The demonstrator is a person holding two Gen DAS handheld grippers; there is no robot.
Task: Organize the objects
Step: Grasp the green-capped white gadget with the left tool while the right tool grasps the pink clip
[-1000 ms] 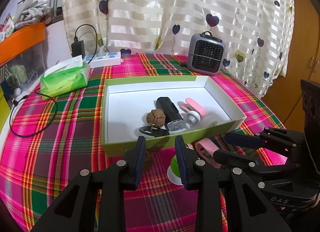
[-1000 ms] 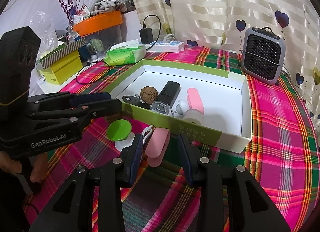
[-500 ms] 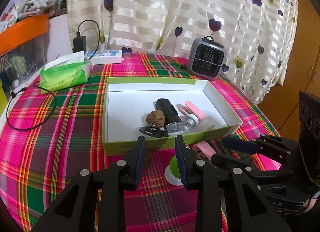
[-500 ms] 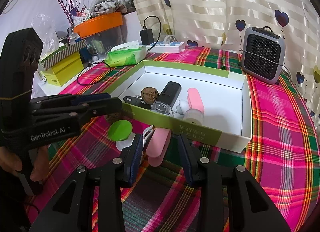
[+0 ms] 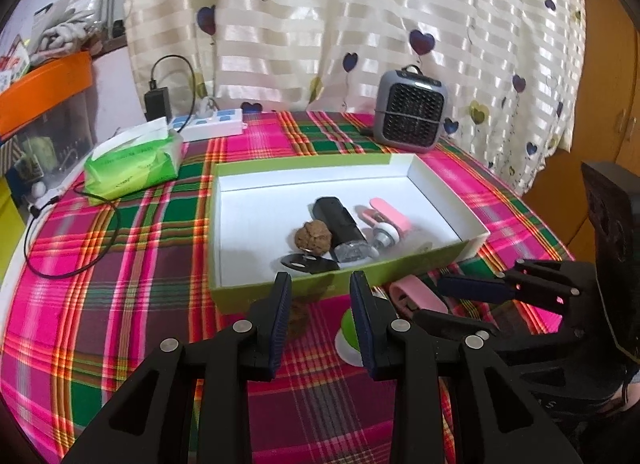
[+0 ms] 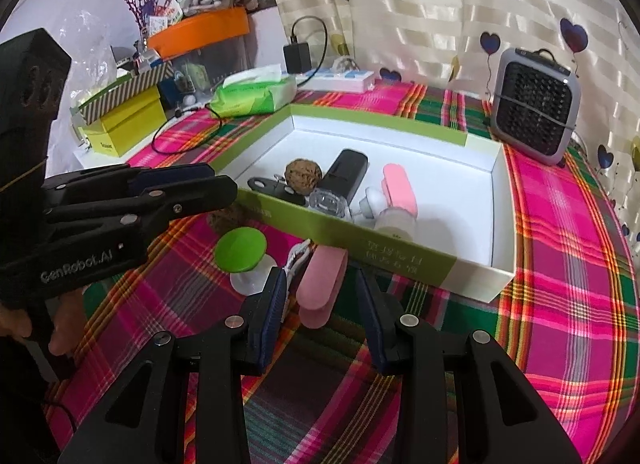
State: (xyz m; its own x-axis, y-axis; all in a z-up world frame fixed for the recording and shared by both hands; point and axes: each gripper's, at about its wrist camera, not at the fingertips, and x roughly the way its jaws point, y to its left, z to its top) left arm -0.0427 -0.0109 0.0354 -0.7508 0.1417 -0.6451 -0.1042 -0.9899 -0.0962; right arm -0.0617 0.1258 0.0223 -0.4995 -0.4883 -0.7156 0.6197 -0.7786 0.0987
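Note:
A green-walled white box (image 5: pixel 440 260) (image 6: pixel 400 256) on the plaid table holds a walnut (image 5: pixel 313 237) (image 6: pixel 303 172), a black device (image 5: pixel 340 220) (image 6: pixel 346 168), a pink clip (image 5: pixel 388 213) (image 6: pixel 400 188), a small white piece and a black key fob (image 6: pixel 264 186). In front of the box lie a second walnut (image 5: pixel 298 314), a green-topped white knob (image 5: pixel 347 334) (image 6: pixel 240 250) and a pink clip (image 5: pixel 416 296) (image 6: pixel 322 284). My left gripper (image 5: pixel 320 320) is open and empty above the walnut and knob. My right gripper (image 6: pixel 322 304) is open around the pink clip, pads apart from it.
A grey mini heater (image 5: pixel 410 116) (image 6: pixel 536 104) stands behind the box. A green tissue pack (image 5: pixel 134 162) (image 6: pixel 254 96), power strip (image 5: pixel 208 124), black cable (image 5: pixel 60 260) and yellow box (image 6: pixel 128 124) lie to the left. A curtain hangs behind.
My left gripper has drawn back and risen a little, so the box looks farther off. The right gripper has barely moved.

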